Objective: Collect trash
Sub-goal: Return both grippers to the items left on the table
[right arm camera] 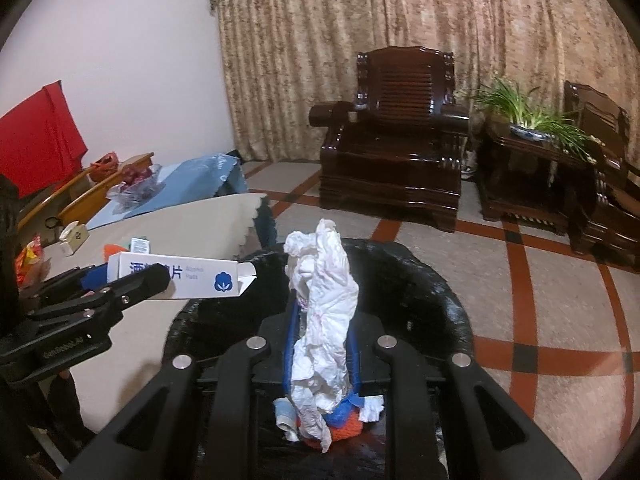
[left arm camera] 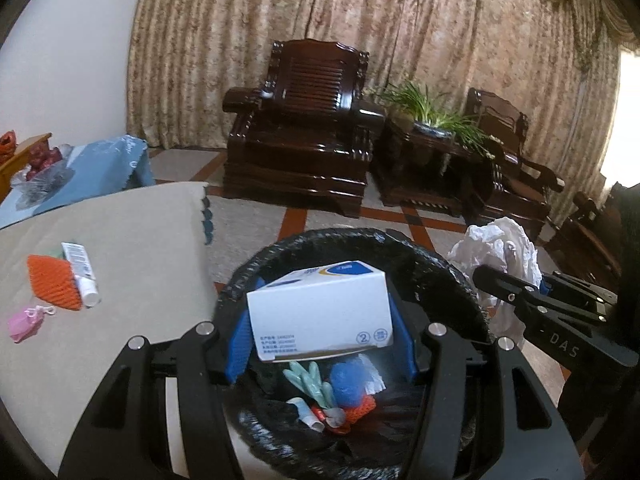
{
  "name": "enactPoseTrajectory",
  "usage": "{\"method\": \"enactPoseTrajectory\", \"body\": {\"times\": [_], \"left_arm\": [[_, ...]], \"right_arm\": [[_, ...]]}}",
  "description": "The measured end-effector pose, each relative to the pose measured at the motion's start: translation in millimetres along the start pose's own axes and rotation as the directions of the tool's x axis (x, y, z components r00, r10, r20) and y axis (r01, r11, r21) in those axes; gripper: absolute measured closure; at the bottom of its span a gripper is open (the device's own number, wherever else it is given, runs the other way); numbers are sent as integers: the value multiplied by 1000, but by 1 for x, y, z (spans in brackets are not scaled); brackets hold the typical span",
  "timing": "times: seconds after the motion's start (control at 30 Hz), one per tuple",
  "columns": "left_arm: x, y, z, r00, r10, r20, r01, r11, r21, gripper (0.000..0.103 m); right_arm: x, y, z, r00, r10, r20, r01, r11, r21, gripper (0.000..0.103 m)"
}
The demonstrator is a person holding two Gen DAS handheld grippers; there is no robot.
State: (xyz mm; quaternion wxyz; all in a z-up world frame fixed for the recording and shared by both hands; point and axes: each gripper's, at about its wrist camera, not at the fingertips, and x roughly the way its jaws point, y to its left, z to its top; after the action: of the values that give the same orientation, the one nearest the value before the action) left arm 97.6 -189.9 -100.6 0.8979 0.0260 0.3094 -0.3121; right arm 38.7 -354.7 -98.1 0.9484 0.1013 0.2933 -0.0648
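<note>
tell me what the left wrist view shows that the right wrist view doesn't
Only the left wrist view: a pink pouch and a white tube on the beige tablecloth.

Only the right wrist view: a red cloth by the wall.

Both: the left gripper clamping a white and blue cardboard box, the right gripper pinching crumpled white paper, both over the black-lined bin.

The bench (left arm camera: 132,220), under a beige cloth, carries an orange mesh sleeve (left arm camera: 54,282), a white tube (left arm camera: 82,274) touching it, and a pink pouch (left arm camera: 24,324) nearby.
</note>
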Motion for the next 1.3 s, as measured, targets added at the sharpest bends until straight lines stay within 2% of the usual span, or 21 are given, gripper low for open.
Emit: {"method": "enactPoseTrajectory", "body": {"times": [0.1,0.13,0.17,0.23,0.3,0.4,0.43,0.47,0.6,0.9,1.03,1.3], "left_arm": [[10,-4,-2,999,-27,-21,27,1000,6,46],[14,-5,-3,998,-45,-40,45,999,4,45],[17,-2,-3,997,-53,-49,53,999,-1,44],[20,0,-5,995,-78,-62,77,997,-20,34],[21,6,-8,994,-85,-69,83,996,-39,28],[19,11,-9,995,-73,-63,70,996,-50,24],[16,15,-10,997,-57,-55,54,997,-47,22],[13,17,-10,998,-45,-48,42,998,-45,20],[-5,30,-8,1000,20,-13,-21,999,-36,13],[-52,77,1,987,154,41,-150,986,-79,12],[-72,107,-2,970,235,56,-228,968,-106,12],[-100,178,-12,917,396,48,-381,906,-181,12]], "right_arm": [[4,-6,-4,1000,-16,-14,16,1000,7,83],[6,-10,-7,1000,-23,-21,24,1000,10,80],[7,-12,-9,999,-30,-28,30,999,14,69],[11,-16,-13,998,-39,-43,40,999,20,63],[12,-19,-17,997,-51,-50,52,998,21,52],[10,-20,-18,997,-62,-40,63,998,23,31],[9,-19,-17,997,-69,-29,70,997,22,18],[7,-18,-17,997,-72,-18,73,997,21,11],[3,-8,-10,999,-52,15,52,999,7,6],[9,38,9,998,40,52,-37,998,-44,6],[22,66,16,995,91,50,-87,993,-75,6],[54,132,24,982,190,22,-185,972,-144,6]]}}
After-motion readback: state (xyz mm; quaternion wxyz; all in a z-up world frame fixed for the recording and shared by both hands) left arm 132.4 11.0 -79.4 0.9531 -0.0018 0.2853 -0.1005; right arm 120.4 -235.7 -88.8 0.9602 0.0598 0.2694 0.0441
